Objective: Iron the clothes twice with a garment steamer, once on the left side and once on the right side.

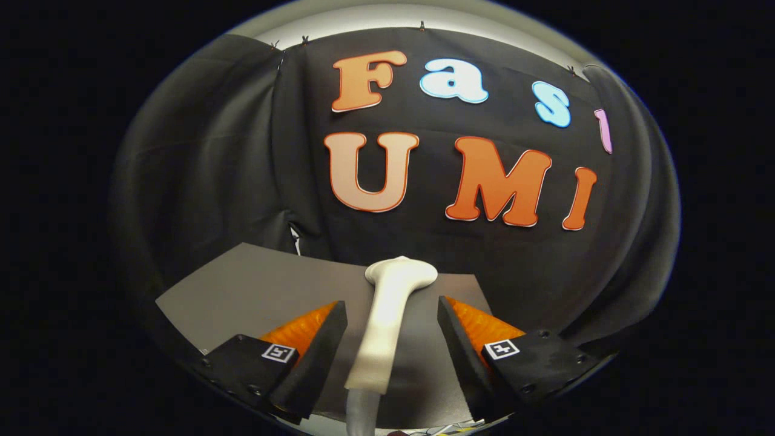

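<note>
Low in frame, gripper (392, 330) fingers spread open, flanking but apart from white garment steamer (387, 318) lying lower centre on grey table (242, 284); looks rigid, smooth, maybe slippery, head-heavy, so grab the narrow handle mid-length.

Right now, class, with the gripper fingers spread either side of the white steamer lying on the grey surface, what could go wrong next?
1. The gripper is open, its fingers standing apart from the white plastic garment steamer; closing off-centre might nudge the slim, curved handle sideways rather than grip it.
2. The steamer's hose end lies near the fingers' base, so a lift could drag or snag there.
3. The smooth grey mat may let the steamer slide.
</note>
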A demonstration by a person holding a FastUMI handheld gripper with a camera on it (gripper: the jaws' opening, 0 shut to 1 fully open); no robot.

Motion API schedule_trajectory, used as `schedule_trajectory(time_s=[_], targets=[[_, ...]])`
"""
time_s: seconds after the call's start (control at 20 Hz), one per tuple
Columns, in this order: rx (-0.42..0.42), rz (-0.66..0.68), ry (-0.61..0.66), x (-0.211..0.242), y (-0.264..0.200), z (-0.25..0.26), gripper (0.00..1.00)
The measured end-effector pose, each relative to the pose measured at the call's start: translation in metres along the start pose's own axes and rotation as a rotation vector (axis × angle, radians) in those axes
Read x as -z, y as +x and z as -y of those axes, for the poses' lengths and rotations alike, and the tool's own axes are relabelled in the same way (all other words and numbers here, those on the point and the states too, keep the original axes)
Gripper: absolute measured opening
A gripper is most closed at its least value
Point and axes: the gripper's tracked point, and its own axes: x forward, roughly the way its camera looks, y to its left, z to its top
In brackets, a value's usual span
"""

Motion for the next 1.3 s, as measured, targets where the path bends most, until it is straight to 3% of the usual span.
schedule_trajectory(time_s=[0.55,0.8,0.95,1.1,1.3], targets=[[0.011,-0.109,0.001,0.025,0.041,0.001,0.97],[-0.008,-0.145,0.019,0.033,0.043,0.0,0.63],[0.005,-0.151,0.01,0.034,0.042,0.001,0.56],[-0.005,-0.122,-0.002,0.028,0.038,-0.005,0.41],[-0.038,-0.087,-0.02,0.026,0.02,-0.019,0.4]])
